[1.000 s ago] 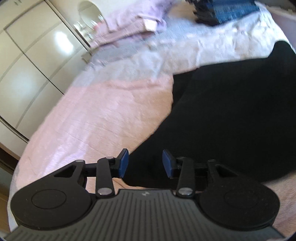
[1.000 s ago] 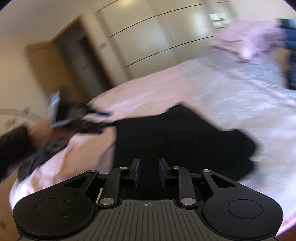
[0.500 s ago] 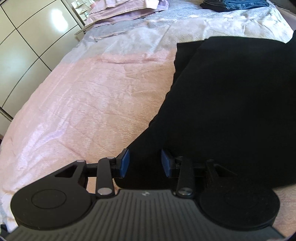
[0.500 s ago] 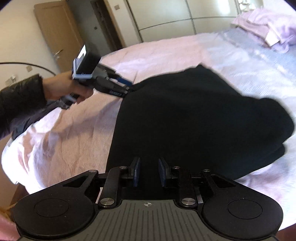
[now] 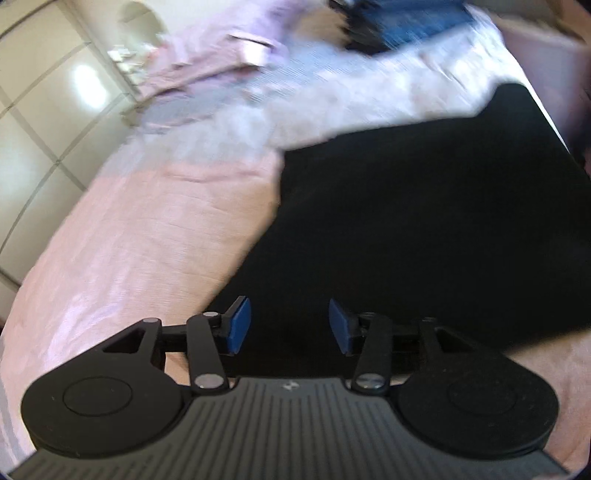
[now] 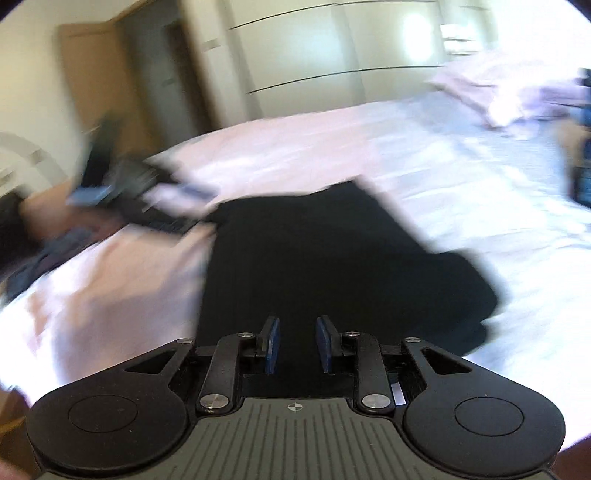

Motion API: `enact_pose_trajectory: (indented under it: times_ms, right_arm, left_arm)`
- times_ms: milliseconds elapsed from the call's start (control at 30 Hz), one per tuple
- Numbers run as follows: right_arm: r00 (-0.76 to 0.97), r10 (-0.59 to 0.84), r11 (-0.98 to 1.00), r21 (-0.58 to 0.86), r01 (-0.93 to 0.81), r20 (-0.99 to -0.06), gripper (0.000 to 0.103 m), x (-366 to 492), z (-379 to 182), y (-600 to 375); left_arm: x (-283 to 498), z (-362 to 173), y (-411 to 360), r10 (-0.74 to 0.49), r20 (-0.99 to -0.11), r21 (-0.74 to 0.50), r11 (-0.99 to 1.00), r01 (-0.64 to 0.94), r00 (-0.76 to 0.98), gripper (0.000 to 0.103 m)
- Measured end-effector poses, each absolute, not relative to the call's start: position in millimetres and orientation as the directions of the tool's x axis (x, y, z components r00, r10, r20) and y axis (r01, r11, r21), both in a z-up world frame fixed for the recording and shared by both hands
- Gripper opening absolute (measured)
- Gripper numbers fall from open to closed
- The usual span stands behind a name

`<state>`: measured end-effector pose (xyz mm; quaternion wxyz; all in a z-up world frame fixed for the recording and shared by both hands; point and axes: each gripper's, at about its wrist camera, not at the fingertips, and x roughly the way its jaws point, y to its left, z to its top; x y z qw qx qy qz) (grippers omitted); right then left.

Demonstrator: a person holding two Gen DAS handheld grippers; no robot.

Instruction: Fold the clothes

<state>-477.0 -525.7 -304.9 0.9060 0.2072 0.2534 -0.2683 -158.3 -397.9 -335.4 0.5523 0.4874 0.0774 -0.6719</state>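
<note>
Left wrist view: a pale wardrobe stands off the bed's left edge, and the pink bedspread covers the left half. A lilac folded pile and a blue folded stack sit near the far edge, both blurred. The black garment lies flat across the bed's right half, reaching the near edge. The left gripper hangs over the garment's near left corner, its jaws opening, pads clear of the cloth. In the right wrist view the right gripper is over the garment's near edge, blue pads narrowly apart; whether they pinch cloth I cannot tell.
</note>
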Motion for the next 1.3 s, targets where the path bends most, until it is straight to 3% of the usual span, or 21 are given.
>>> enact_pose_trajectory:
  times_ms: [67,233,467,733,867,967,1033,1100,1167,1300]
  right_arm:
    - [0.699,-0.442,0.725,0.236,0.647,-0.561,0.026,-482.5,-309.7,-551.9]
    - [0.606,-0.403,0.668,0.232,0.707,-0.686,0.026,-476.1,-357.7,-608.3]
    - [0.69,-0.422,0.662,0.32,0.678,-0.588,0.026,-493.9,-337.7,-602.6]
    - [0.717,-0.374,0.671,0.362,0.647,-0.588,0.027,-498.5,-342.2,-609.6]
    - [0.723,-0.35,0.695,0.352,0.627,-0.595,0.027,-504.2,-348.3,-606.8]
    - [0.757,-0.354,0.709,0.37,0.6,-0.549,0.027,-509.8,-337.6,-609.8]
    - [0.773,-0.351,0.725,0.369,0.582,-0.529,0.028,-508.3,-328.3,-616.6]
    - [0.787,-0.321,0.739,0.381,0.556,-0.526,0.031,-500.0,-321.8,-632.0]
    - [0.791,-0.292,0.74,0.396,0.543,-0.538,0.031,-489.9,-318.1,-650.0]
    - [0.774,-0.176,0.754,0.422,0.503,-0.608,0.031,-457.5,-324.8,-688.6]
  left_arm:
    - [-163.5,-352.9,-402.3,-0.653,-0.751,0.451,-0.398,0.799,0.099,0.042]
    - [-166.1,-349.5,-413.5,-0.653,-0.753,0.431,-0.398,0.81,0.08,0.042]
    - [-188.6,-309.1,-442.4,-0.677,-0.733,0.287,-0.404,0.869,-0.073,0.042]
    - [-225.3,-321.1,-521.7,-0.671,-0.735,0.306,-0.457,0.835,-0.099,0.048]
    - [-207.9,-331.7,-566.1,-0.609,-0.78,0.183,-0.443,0.878,-0.145,0.05]
    - [-200.5,-344.3,-589.0,-0.533,-0.824,0.098,-0.467,0.879,-0.191,0.049]
    - [-200.1,-348.2,-590.8,-0.522,-0.829,0.093,-0.482,0.871,-0.201,0.039]
    - [-200.1,-347.8,-585.3,-0.542,-0.819,0.125,-0.491,0.862,-0.189,0.01]
    - [-195.5,-343.5,-577.1,-0.567,-0.799,0.128,-0.488,0.864,-0.202,0.004]
    - [-187.2,-337.5,-559.1,-0.63,-0.747,0.131,-0.454,0.881,-0.213,0.003]
